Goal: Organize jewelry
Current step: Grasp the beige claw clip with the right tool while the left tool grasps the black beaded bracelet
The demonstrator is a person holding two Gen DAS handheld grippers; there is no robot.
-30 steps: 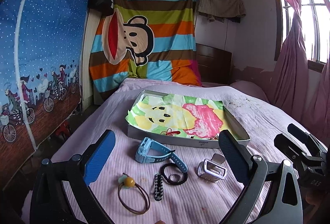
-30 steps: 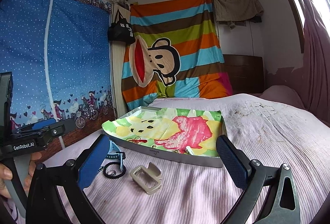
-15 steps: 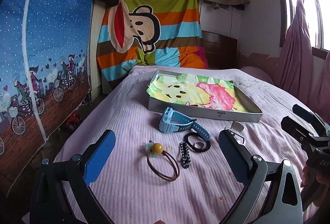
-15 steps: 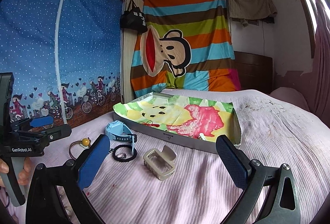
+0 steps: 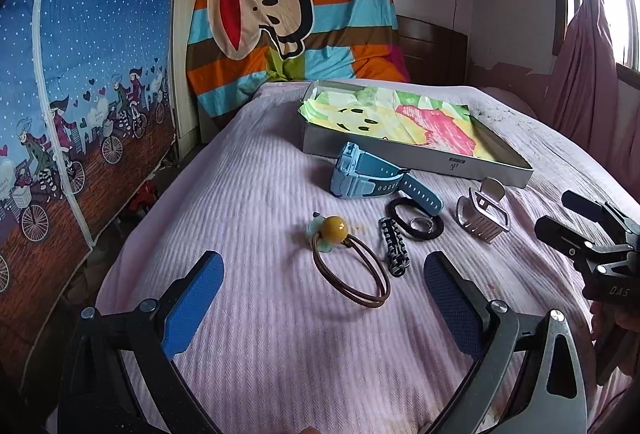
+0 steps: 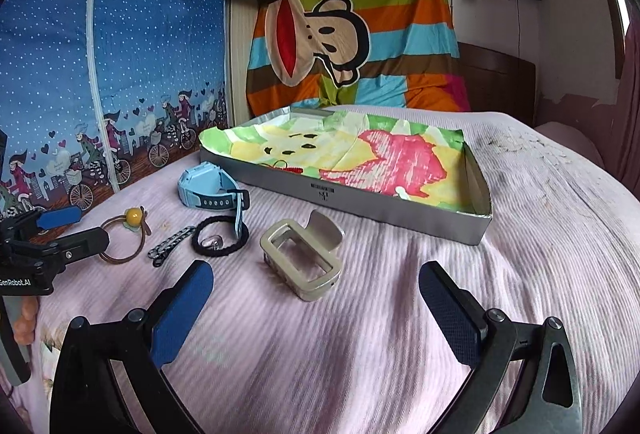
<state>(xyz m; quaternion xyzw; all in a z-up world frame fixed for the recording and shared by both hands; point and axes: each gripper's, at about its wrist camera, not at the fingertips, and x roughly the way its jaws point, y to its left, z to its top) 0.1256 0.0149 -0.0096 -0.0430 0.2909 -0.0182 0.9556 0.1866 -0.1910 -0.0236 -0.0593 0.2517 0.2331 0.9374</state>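
Observation:
On the pink bedspread lie a brown hair tie with a yellow bead [image 5: 347,258] [image 6: 124,230], a black-and-white braided clip [image 5: 394,246] [image 6: 170,240], a black hair band with a ring [image 5: 416,216] [image 6: 218,234], a blue watch [image 5: 368,176] [image 6: 212,188] and a silver claw clip [image 5: 482,210] [image 6: 304,254]. Behind them sits a grey tray [image 5: 400,154] [image 6: 360,200] lined with cartoon paper, with a small red item inside. My left gripper [image 5: 322,300] is open, just short of the hair tie. My right gripper [image 6: 316,308] is open, just short of the claw clip.
The bed's left edge drops to the floor beside a blue wardrobe curtain [image 5: 80,54]. A striped monkey sheet [image 5: 288,6] hangs at the headboard. Pink curtains [image 5: 584,54] hang by the window on the right. A hand [image 6: 24,318] holds the left gripper's handle.
Both grippers have tilted downward and moved closer to the items on the bed. Both stay open and hold nothing. The items have not moved.

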